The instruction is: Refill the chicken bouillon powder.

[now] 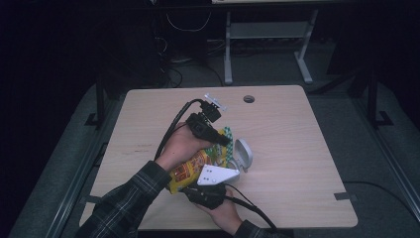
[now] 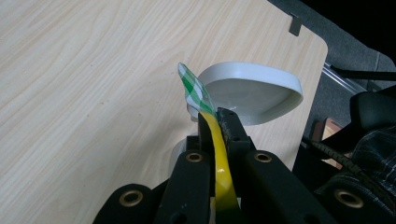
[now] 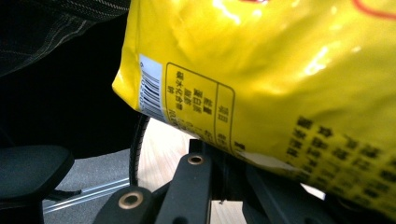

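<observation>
High view: both grippers' fingers pinch the yellow snack bag (image 1: 190, 168), left gripper (image 1: 222, 140) at its twelve-o'clock end, right gripper (image 1: 198, 191) at six; unopened yet, judging by its seal

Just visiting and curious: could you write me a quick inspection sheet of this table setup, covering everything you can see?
Surface: light wooden table with a round hole near its far edge.
Job's things: yellow snack bag held above the table; grey hinged case lying open beside it.
Clutter: nothing seen.
Grippers: left tool shut on the bag's green-checked top edge; right tool shut on the bag's bottom seam.
Cables: a black cable trails from each tool.
Surroundings: dark room, grey floor, a white desk frame behind.
</observation>
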A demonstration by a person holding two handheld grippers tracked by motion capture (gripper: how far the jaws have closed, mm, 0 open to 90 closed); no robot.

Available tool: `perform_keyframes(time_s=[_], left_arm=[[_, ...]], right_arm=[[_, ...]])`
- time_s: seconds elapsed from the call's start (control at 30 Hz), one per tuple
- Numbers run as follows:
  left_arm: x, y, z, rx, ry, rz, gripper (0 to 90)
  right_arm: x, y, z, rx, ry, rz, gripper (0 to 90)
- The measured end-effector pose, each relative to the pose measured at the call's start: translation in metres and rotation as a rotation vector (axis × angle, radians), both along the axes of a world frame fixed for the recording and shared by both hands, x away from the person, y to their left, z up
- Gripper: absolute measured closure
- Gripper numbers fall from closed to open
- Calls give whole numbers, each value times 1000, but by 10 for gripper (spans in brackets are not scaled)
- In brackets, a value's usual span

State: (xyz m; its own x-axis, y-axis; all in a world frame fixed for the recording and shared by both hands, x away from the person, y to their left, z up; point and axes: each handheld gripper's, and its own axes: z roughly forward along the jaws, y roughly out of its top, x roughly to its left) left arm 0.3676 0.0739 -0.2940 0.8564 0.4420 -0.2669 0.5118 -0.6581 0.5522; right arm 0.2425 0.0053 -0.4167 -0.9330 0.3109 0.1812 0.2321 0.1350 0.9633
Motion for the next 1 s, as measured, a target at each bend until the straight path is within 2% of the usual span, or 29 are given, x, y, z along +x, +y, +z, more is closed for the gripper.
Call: perform_keyframes(time_s=[1.0], left_arm=[[0, -1, 0, 7, 0, 5, 899]], right_arm=[[-1, 0, 1, 1, -4, 2, 899]])
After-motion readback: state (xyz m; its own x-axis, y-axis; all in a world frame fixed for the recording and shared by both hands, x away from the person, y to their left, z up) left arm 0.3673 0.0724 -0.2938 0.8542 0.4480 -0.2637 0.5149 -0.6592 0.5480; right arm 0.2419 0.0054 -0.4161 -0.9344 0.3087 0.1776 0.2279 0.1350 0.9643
